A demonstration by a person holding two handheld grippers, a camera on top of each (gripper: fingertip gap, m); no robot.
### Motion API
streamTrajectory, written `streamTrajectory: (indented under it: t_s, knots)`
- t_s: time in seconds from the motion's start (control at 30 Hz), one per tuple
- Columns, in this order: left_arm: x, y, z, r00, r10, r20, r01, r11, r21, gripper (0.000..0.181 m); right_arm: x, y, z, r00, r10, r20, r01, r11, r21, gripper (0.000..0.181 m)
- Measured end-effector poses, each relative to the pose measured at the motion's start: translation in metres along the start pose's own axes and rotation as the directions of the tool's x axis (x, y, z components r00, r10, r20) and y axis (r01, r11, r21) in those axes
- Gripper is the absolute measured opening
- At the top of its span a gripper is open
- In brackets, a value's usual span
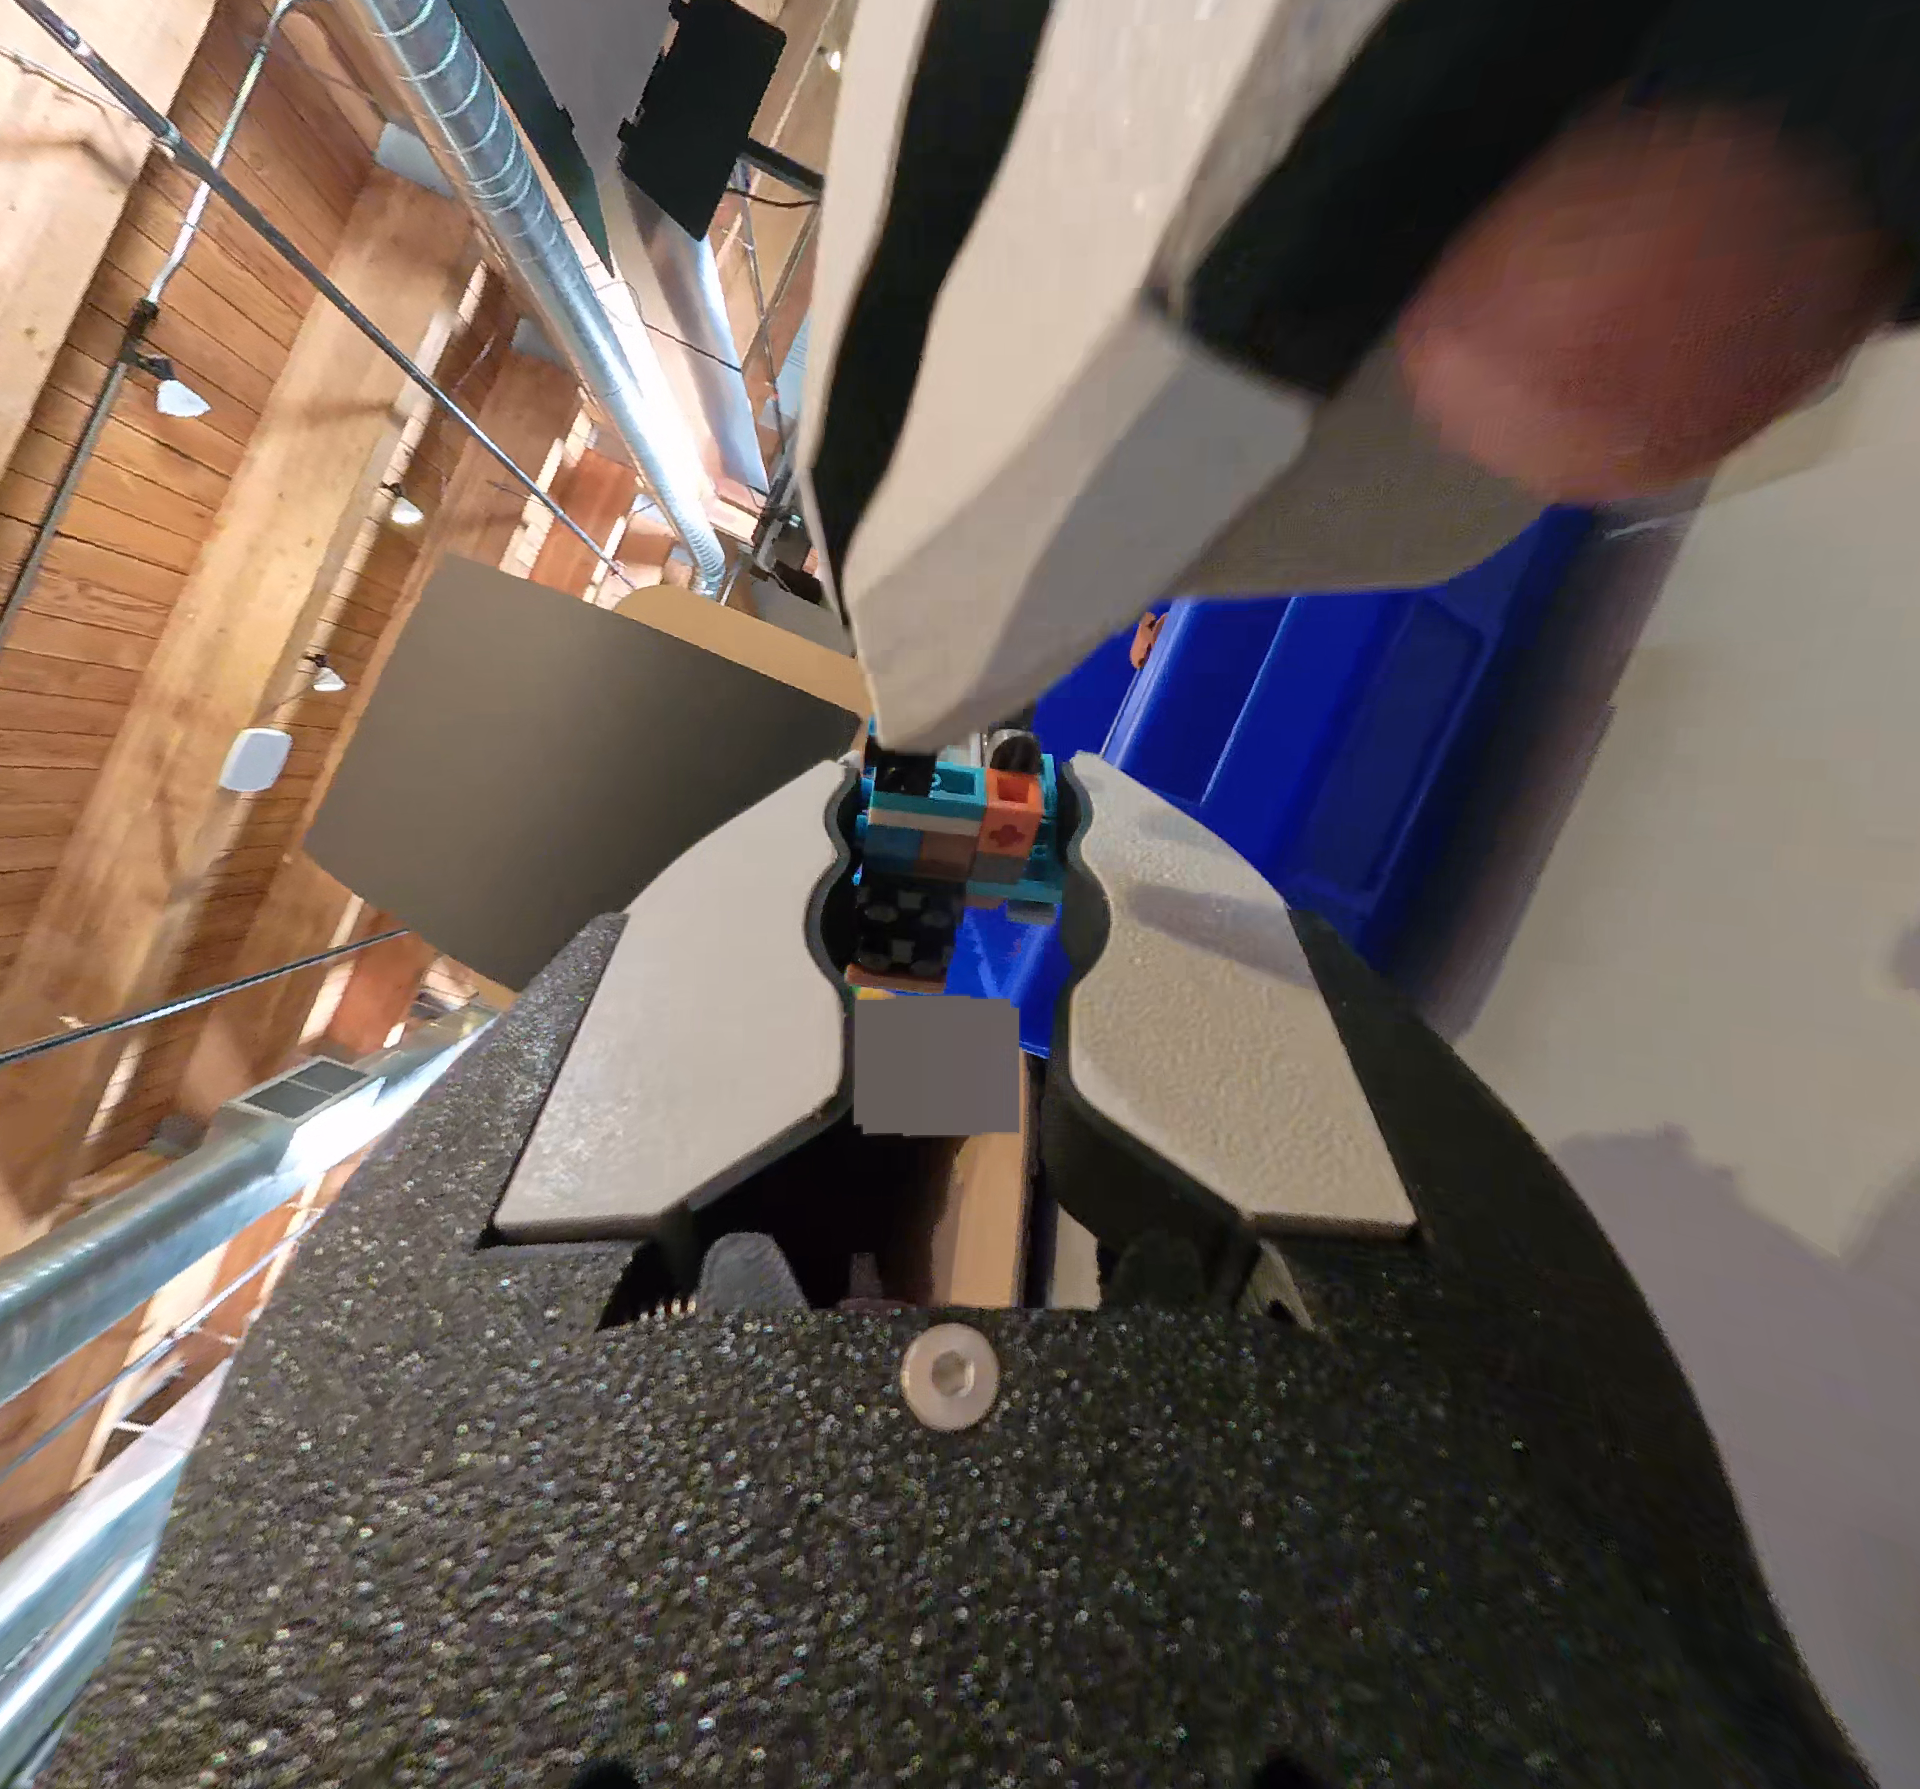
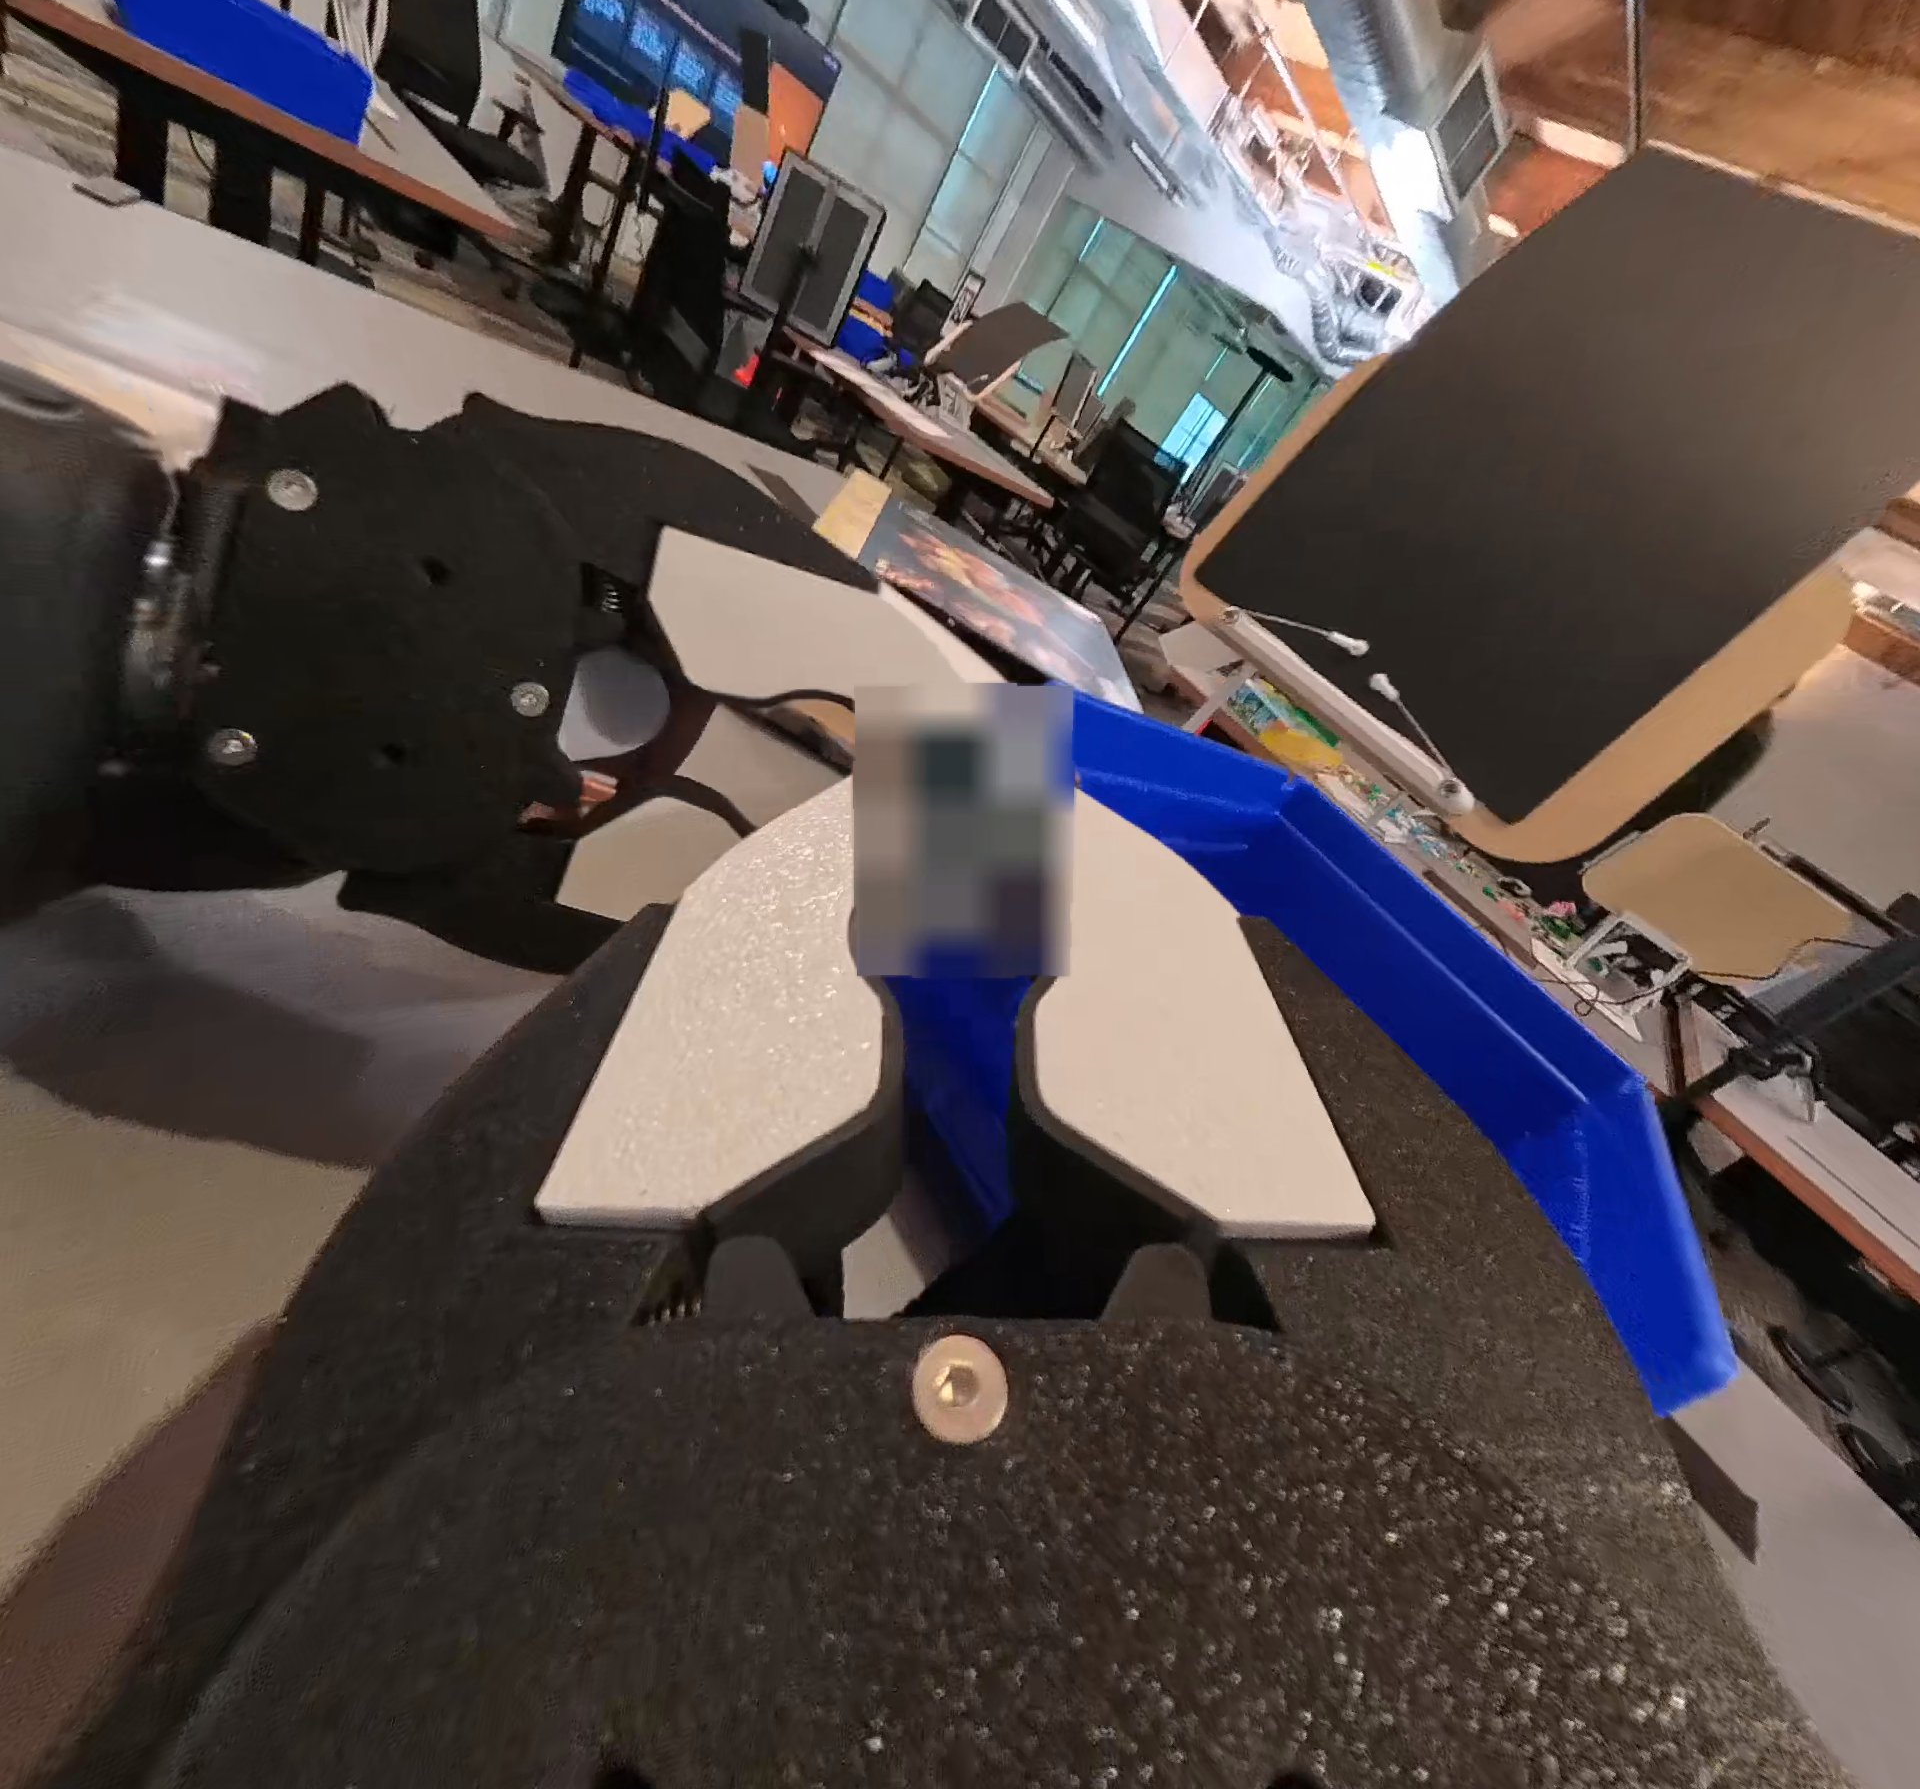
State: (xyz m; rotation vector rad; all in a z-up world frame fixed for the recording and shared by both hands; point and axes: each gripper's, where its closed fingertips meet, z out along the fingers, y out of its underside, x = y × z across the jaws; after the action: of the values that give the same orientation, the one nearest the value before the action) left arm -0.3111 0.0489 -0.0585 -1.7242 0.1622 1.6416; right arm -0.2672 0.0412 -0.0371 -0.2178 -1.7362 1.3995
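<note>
Two tongs meet on one toy-brick figure (image 1: pixel 951 856).
Left tongs (image 1: pixel 954 866) clamp it; right tongs (image 1: pixel 894 737) pinch its 12 o'clock end, blue bin (image 1: pixel 1299 752) behind.

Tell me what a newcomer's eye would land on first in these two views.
First, the small multicoloured brick model clamped between the left gripper's grey fingers, with the right gripper's fingertips touching its top from above. Behind it lies a bright blue bin on the grey table, the strongest colour in both views. A black panel on a pale arm tilts over the bin's far side.
</note>
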Motion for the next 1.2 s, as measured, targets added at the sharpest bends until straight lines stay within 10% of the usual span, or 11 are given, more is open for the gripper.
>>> streamTrajectory:
  t_s: [0.43, 0.73, 0.87, 1.03, 1.2]
  knots:
    - [0.004, -0.010, -0.002, 0.999, 0.048, 0.004, -0.048, 0.998, 0.038, 0.035, -0.003, 0.008, 0.005, 0.999, 0.034, 0.026, -0.033, 0.998, -0.062, 0.010]
    - [-0.003, 0.009, 0.000, 0.999, -0.030, -0.011, 0.030, 0.999, -0.024, 0.035, -0.002, -0.022, -0.014, 0.933, 0.271, 0.236, -0.307, 0.943, 0.129, 0.010]
    - [-0.012, 0.010, -0.001, 0.975, -0.218, -0.034, 0.218, 0.976, 0.011, 0.035, 0.025, -0.016, -0.011, 0.990, 0.141, 0.016, -0.142, 0.983, 0.118, 0.010]
    - [-0.008, 0.006, 0.000, 0.896, -0.421, -0.142, 0.430, 0.902, 0.038, 0.035, 0.085, 0.024, 0.017, 0.953, -0.138, -0.269, 0.077, 0.971, -0.226, 0.018]
    - [-0.019, -0.001, -0.006, 0.660, -0.691, -0.295, 0.738, 0.671, 0.080, 0.035, 0.076, 0.046, 0.031, 0.979, 0.040, -0.199, -0.083, 0.974, -0.212, 0.034]
